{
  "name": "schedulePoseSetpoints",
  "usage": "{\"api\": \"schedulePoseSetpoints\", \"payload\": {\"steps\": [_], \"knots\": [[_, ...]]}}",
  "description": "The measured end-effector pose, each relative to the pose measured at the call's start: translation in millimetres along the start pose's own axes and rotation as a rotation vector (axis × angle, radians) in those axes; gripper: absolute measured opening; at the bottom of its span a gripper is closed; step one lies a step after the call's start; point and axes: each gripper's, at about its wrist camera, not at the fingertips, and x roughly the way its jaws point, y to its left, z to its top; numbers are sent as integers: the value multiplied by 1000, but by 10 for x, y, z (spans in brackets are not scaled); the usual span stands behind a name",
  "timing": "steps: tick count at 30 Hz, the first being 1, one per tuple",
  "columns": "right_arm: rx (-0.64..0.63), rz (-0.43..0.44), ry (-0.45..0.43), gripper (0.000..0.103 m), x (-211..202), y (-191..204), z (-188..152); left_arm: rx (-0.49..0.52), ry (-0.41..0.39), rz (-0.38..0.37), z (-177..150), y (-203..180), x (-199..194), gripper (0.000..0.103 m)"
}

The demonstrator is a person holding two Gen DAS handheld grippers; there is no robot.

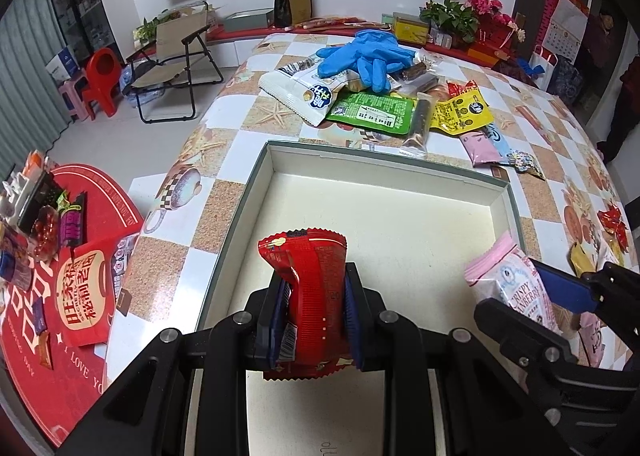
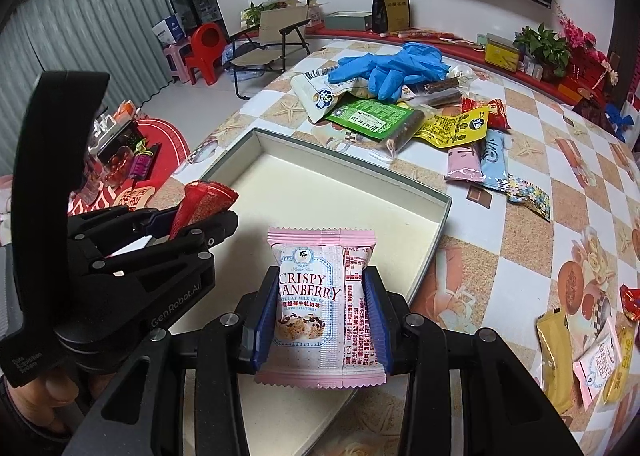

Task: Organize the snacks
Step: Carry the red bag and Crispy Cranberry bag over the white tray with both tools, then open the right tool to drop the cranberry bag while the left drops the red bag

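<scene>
Grippers clamp snacks over the box (image 1: 400, 224): left gripper (image 1: 316, 312) pinches a red packet (image 1: 316, 288), right gripper (image 2: 320, 312) a pink packet (image 2: 324, 304); gloves (image 1: 364, 52) lie at twelve o'clock.

A red snack packet (image 1: 310, 292) stood upright, pinched at its middle and creased there, above the near left part of a shallow open box (image 1: 400, 216) with a cream floor and grey-green walls. A pink cranberry nougat packet (image 2: 324, 308) stood upright, label facing back, over the box's near right edge. Beyond the box a loose pile lay on the table: a white packet (image 1: 298, 86), a green packet (image 1: 370, 112), a yellow packet (image 1: 460, 114) and a pink packet (image 1: 482, 148), overlapping.
</scene>
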Motion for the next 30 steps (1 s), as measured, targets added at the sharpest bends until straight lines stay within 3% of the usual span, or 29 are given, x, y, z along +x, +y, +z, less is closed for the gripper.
{"api": "schedulePoseSetpoints", "payload": {"steps": [9,16,19,20,21,22,23,30], "knots": [[11,-18,7,42,83,-65,61,8,34,-5,60,-2,157,29],[-12,-31,25,42,230,-27,161,-27,31,9,153,76,200,39],[-17,-28,30,47,263,-32,181,-32,10,23,141,110,153,59],[-15,-29,23,57,255,-41,182,-39,-2,33,135,139,123,69],[-7,-41,9,63,235,-63,182,-43,-9,30,133,155,95,71],[-1,-49,-1,76,217,-87,184,-48,-17,21,127,169,59,71],[11,-46,-15,81,179,-124,182,-55,-27,6,117,182,-2,71],[95,-52,-161,81,-442,-536,-128,-42,-95,-88,-105,-112,-421,71]]}}
